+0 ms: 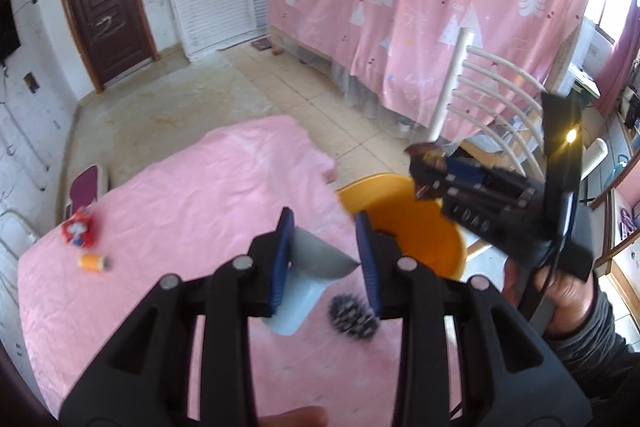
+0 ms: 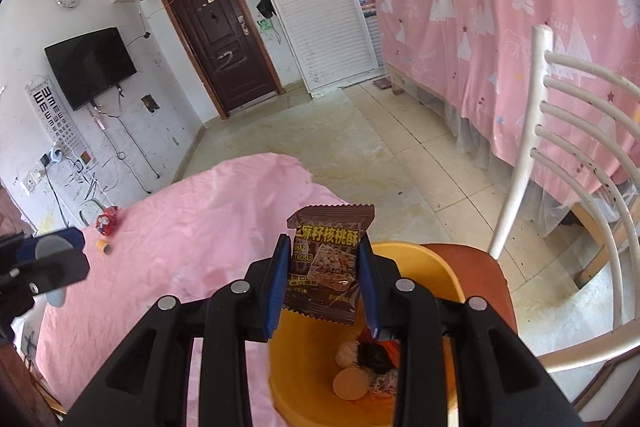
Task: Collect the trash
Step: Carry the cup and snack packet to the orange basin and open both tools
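Left wrist view: your left gripper [image 1: 324, 259] pinches a pale grey paper cup [image 1: 308, 267] between its blue pads, fingers narrow, held over the pink-covered table [image 1: 180, 187] just short of the orange bin [image 1: 420, 227]. Step in hand, as I read it: carrying trash to the bin. A dark bristly object [image 1: 354, 319] lies on the cloth below (can't tell what it is). Still on the table, well apart from the bin: a red wrapper [image 1: 79, 230] and a small orange roll [image 1: 93, 262]. Your right gripper [image 1: 424, 169] shows here too, angled down over the bin rim, your hand [image 1: 560, 291] on its handle.

Right wrist view: the right gripper [image 2: 324, 275] clamps a brown snack packet [image 2: 326, 267] upright, fingers narrow, directly above the bin's [image 2: 288, 367] mouth; trash already inside. The next move probably calls for parting the fingers so the packet drops, then bringing the cup over the rim.
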### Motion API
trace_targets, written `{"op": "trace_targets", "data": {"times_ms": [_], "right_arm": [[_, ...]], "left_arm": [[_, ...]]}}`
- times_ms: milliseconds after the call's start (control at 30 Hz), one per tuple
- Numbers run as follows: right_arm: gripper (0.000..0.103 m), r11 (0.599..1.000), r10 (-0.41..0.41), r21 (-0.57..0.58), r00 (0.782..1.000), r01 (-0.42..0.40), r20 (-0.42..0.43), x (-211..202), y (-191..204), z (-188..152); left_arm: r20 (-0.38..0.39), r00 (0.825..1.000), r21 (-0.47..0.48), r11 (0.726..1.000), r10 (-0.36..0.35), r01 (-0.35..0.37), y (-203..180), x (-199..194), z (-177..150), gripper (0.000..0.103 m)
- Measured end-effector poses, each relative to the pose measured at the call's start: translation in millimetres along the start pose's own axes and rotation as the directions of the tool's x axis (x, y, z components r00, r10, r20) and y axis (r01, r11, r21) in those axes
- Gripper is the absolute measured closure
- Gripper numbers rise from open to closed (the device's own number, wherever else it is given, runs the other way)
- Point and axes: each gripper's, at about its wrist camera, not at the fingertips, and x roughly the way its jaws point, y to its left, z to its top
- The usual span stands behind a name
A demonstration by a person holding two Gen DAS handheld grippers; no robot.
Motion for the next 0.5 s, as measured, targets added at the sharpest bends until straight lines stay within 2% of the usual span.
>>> {"op": "trace_targets", "data": {"times_ms": [200,500], "right_arm": [[0.081,1.000,-0.017,0.013,1.000,0.017,-0.013,5,-18,-9],[0.081,0.999,-0.030,0.018,0.999,0.030,-0.028,11,-30,-14]], "left_arm": [[-0.025,0.999,0.016,0.999,-0.039,0.039,-24,26,23,0.073],[-0.069,0.996,0.062,0.997,-0.052,0.056,-50,56,43,0.073]]}}
